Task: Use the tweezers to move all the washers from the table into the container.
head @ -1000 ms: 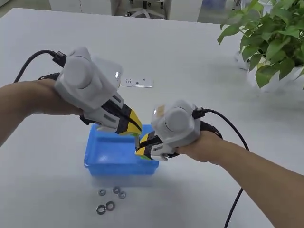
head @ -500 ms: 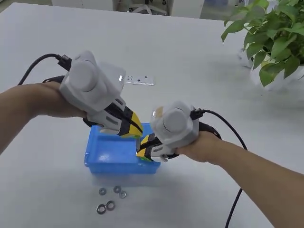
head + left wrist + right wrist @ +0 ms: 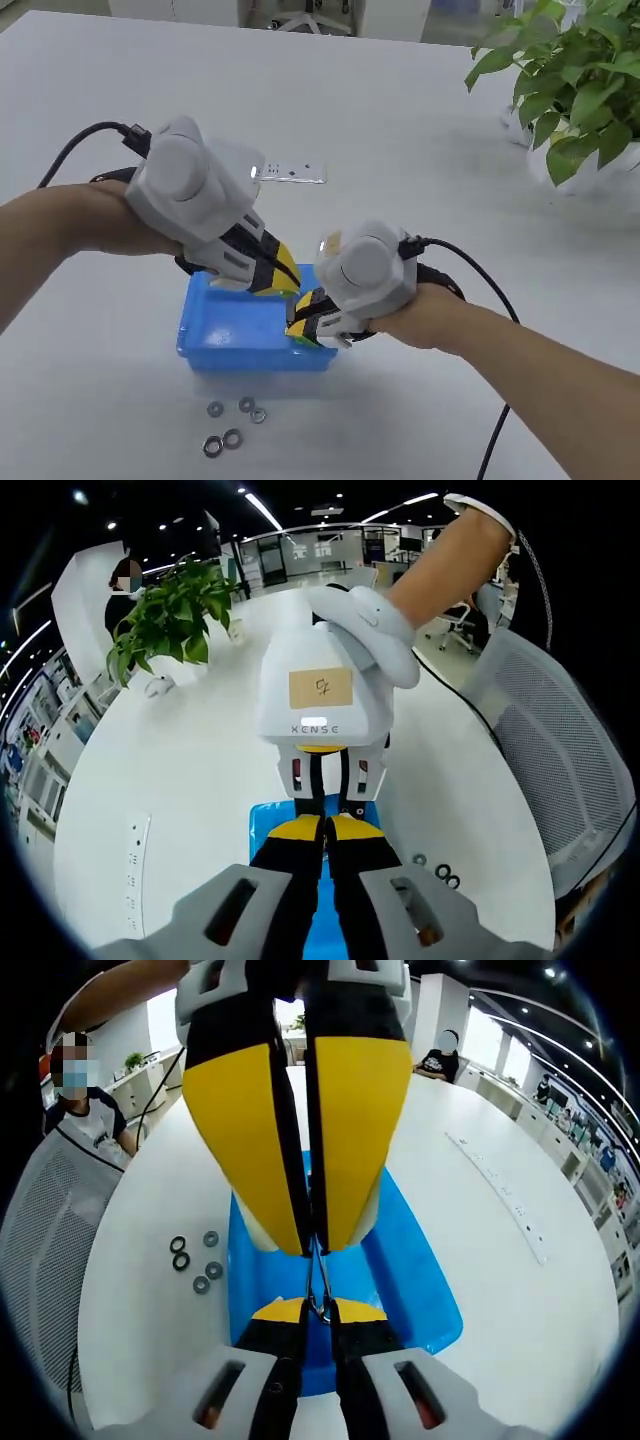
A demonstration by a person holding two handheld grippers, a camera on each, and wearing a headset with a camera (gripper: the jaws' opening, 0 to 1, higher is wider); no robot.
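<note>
The right gripper (image 3: 318, 1312) is clamped on the thin tweezers (image 3: 320, 1275) above the blue container (image 3: 420, 1300). The left gripper (image 3: 313, 1245) meets it nose to nose, jaws together and apparently pinching the same tweezers, probably to reset the hold. The right gripper view reveals that metal, which the gripper bodies hide in the head view. The washers (image 3: 232, 436) lie on the desk (image 3: 400, 150) just beside the container.

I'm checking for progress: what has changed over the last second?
Nothing visibly moved; only the camera shifted a little. The left claw and right claw stay shut, tip to tip over the container, with the tweezers between them. Five washers still lie on the table beside the container.
</note>
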